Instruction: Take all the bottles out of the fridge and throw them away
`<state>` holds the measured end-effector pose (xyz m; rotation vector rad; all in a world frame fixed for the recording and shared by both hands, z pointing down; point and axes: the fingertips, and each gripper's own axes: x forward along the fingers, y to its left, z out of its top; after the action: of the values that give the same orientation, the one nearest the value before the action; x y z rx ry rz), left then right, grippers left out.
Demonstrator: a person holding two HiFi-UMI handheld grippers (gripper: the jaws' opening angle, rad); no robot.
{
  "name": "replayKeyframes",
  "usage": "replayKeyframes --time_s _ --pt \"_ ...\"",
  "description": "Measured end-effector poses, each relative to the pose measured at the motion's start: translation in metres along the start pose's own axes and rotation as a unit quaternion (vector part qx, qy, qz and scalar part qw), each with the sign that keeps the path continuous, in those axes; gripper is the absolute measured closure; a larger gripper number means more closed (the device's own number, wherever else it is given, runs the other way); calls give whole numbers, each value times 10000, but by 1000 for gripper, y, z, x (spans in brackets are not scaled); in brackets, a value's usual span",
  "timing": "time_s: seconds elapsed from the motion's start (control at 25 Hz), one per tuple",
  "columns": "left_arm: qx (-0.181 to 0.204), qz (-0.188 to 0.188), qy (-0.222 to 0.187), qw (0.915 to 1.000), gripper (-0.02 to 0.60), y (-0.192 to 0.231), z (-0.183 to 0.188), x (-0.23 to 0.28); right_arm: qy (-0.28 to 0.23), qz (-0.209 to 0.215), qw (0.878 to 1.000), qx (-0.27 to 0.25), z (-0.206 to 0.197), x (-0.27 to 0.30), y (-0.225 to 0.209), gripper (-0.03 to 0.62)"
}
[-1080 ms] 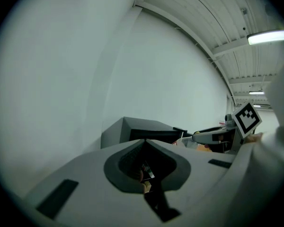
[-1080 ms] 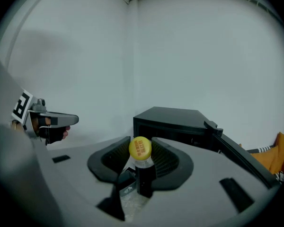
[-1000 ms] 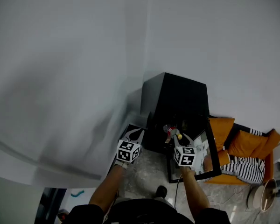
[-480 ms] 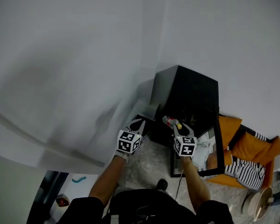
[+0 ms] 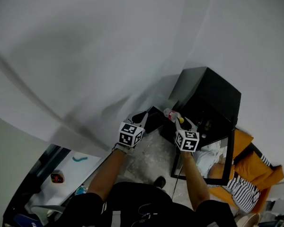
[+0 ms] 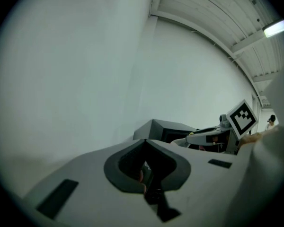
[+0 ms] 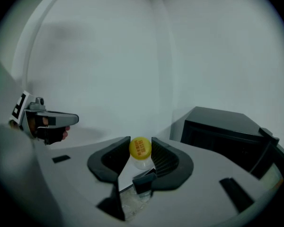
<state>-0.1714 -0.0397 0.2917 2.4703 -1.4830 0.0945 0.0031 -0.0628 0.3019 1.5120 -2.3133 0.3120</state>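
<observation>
Gripping a clear plastic bottle (image 7: 141,163) between its pads, our right gripper (image 5: 181,120) holds it in the air just left of the open black fridge (image 5: 213,94), with the yellow cap (image 7: 140,148) pointing forward. Our left gripper (image 6: 144,144) is alongside, near the white wall (image 5: 109,56), jaws pressed together with nothing between them.

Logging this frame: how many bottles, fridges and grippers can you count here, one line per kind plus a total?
Bottles: 1, the yellow-capped bottle held in the right gripper
Fridges: 1, the black fridge
Grippers: 2, the right gripper and the left gripper
Total: 4. The fridge's inside is too dark to count more.
</observation>
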Motion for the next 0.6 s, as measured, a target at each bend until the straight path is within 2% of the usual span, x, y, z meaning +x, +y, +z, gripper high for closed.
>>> replayKeyframes --time_s 0.32,0.6 --pt "19 290 126 9995 577 20 -23 -9 97 409 9991 -48 -23 28 17 448" --pt "-90 250 377 9989 577 32 -67 10 378 506 9980 -22 -68 67 17 448"
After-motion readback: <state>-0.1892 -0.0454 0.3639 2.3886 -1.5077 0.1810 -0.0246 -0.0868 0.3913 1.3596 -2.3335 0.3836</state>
